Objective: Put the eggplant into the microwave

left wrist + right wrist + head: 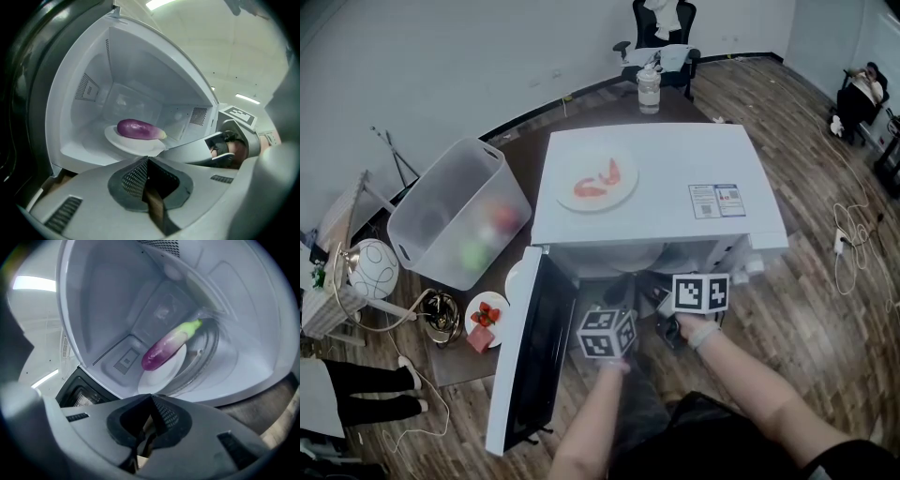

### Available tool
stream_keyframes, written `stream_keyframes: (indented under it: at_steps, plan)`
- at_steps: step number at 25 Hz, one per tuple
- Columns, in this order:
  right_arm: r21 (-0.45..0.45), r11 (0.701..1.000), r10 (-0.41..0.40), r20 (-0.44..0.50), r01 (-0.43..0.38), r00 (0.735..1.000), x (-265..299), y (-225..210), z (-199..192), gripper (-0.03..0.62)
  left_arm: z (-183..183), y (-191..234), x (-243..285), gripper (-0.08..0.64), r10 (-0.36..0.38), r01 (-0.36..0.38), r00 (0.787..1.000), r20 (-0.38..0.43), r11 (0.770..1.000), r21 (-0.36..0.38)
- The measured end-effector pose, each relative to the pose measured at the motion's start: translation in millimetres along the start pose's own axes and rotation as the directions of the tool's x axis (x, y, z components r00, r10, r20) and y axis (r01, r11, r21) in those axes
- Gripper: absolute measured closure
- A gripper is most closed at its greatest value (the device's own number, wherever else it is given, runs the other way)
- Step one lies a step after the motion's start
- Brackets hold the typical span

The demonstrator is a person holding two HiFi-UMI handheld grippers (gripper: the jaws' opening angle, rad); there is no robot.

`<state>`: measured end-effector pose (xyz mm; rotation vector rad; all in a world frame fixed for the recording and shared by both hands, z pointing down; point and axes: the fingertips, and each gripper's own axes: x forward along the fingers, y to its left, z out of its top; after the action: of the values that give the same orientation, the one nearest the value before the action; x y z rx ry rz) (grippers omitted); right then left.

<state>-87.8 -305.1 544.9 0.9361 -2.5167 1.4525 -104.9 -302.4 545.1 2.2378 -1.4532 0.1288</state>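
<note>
Microwave (675, 178) sits on the dark desk (523, 150), with its door (530, 356) swung wide open to the left in the head view. The eggplant (138, 129) is already inside the cavity, lying on its side on a white plate (123, 143). It is purple with a pale green stem end, and that end points toward the right wall in the left gripper view.

Left claw (147, 161) is pressed together with nothing pinched, aimed into the opening just in front of the plate and apart from it. Right claw (151, 400) is also pressed together and empty. It is rolled to one side, so the cavity looks tilted in its view, with the eggplant and plate ahead of the tips and no contact. In the head view both marker cubes are side by side in front of the open cavity, the left one near the door.

A second plate (623, 195) with red-orange food is on top of the microwave. A clear plastic bin (441, 211) stands left of the microwave with blurry coloured items inside. A small plate of strawberries (487, 314) is near the door hinge side. A bottle (649, 89) stands behind the microwave.
</note>
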Motion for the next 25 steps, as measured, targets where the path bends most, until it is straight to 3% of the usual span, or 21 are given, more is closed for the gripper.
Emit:
stream_keyframes:
  at_steps: [13,25]
  plan:
    - [0.022,1.0,0.0,0.018,0.0,1.0,2,-2,3,0.594,3,3,5,0.56,-0.002,0.001,1.0,-0.019,1.0,-0.025]
    - [-0.142,0.988,0.075,0.054,-0.067,0.996,-15,21,-5,0.594,6,-9,-16,0.56,0.0,0.0,0.999,0.039,1.0,-0.003]
